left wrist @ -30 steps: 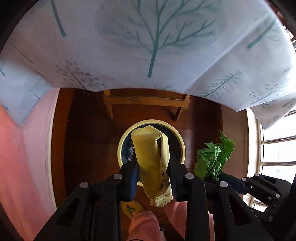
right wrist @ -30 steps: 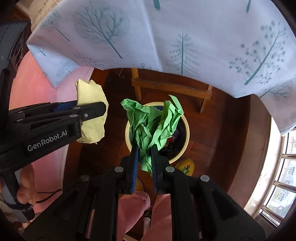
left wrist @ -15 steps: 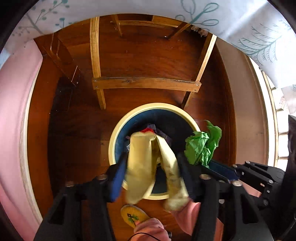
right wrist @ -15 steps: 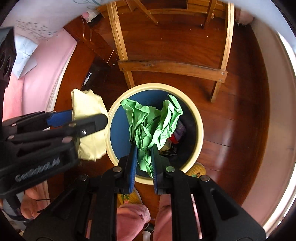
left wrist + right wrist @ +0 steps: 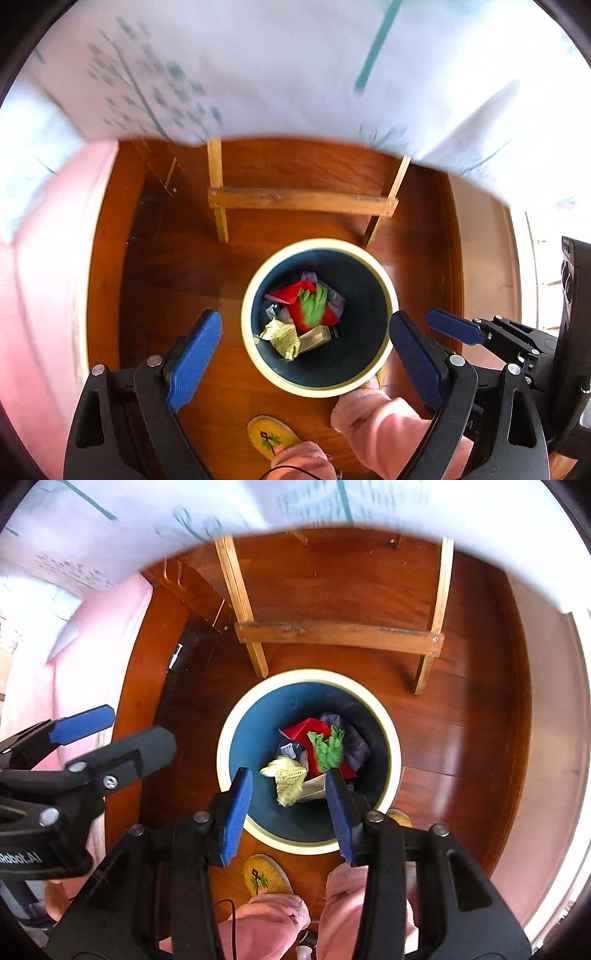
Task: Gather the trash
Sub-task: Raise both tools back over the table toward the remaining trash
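Note:
A round bin point(image 5: 320, 389) point(image 5: 309, 845), cream-rimmed with a dark blue inside, stands on the wooden floor below both grippers. In it lie the crumpled yellow paper point(image 5: 280, 336) point(image 5: 288, 781), the crumpled green paper point(image 5: 314, 303) point(image 5: 327, 749), a red scrap and other trash. My left gripper point(image 5: 306, 332) hangs above the bin, jaws opening wide, nothing between them. My right gripper point(image 5: 290, 786) also points down over the bin, jaws opening, nothing held. In the left wrist view the right gripper's fingers point(image 5: 454, 328) show at the right edge.
A wooden table frame point(image 5: 301, 199) point(image 5: 338, 635) stands just behind the bin, under a white tree-printed cloth point(image 5: 277, 70). A person's pink trouser legs point(image 5: 266, 919) and a yellow slipper point(image 5: 271, 439) are in front of the bin. A pink surface point(image 5: 48, 277) lies left.
Both grippers have opened. The yellow paper dropped from the left one and the green paper from the right one, and both now lie in the bin.

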`<state>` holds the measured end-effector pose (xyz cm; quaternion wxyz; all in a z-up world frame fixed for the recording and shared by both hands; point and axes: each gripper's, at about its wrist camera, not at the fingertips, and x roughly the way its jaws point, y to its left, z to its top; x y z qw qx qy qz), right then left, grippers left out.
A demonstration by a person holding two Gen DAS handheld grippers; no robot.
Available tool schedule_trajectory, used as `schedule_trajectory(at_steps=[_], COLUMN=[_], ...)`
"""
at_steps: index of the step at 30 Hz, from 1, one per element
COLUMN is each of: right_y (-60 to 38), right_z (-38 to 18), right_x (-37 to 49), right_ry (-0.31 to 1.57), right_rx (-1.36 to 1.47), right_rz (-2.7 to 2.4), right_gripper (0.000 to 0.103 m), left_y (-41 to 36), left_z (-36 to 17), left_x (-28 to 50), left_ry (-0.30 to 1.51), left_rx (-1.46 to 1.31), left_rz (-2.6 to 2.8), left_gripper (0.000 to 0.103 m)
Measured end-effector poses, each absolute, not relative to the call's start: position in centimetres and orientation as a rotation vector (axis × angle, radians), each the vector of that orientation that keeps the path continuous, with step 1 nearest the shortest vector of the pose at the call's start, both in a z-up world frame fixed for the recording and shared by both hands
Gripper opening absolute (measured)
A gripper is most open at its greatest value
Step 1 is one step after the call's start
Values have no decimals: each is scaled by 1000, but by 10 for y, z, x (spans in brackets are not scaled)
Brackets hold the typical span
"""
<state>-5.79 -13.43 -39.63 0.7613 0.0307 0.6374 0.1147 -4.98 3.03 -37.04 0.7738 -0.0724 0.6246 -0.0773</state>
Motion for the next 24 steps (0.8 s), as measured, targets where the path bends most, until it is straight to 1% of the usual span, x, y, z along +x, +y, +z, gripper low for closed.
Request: schedule_trajectory(at_steps=[5,12,19,24], right_y=[-129,-115,-95,-83], right_z=[-335,-211,-85,-15], right_x=[-65,-77,-91,-96], right_ry=[1340,1256,1094,989], right_rx=[65,72,70,80], right_rz=[230,232,234,222], right_gripper=[38,38,38,38], left_y=[45,66,70,75], left_z=[-297,-165,-45,22], left_x=[-57,-65,-69,-73], left_ry=[1291,1147,1029,960], left_rx=[-200,-218,-172,-146], left_rz=[-140,-133,-172,-192], left_gripper=[93,93,93,93])
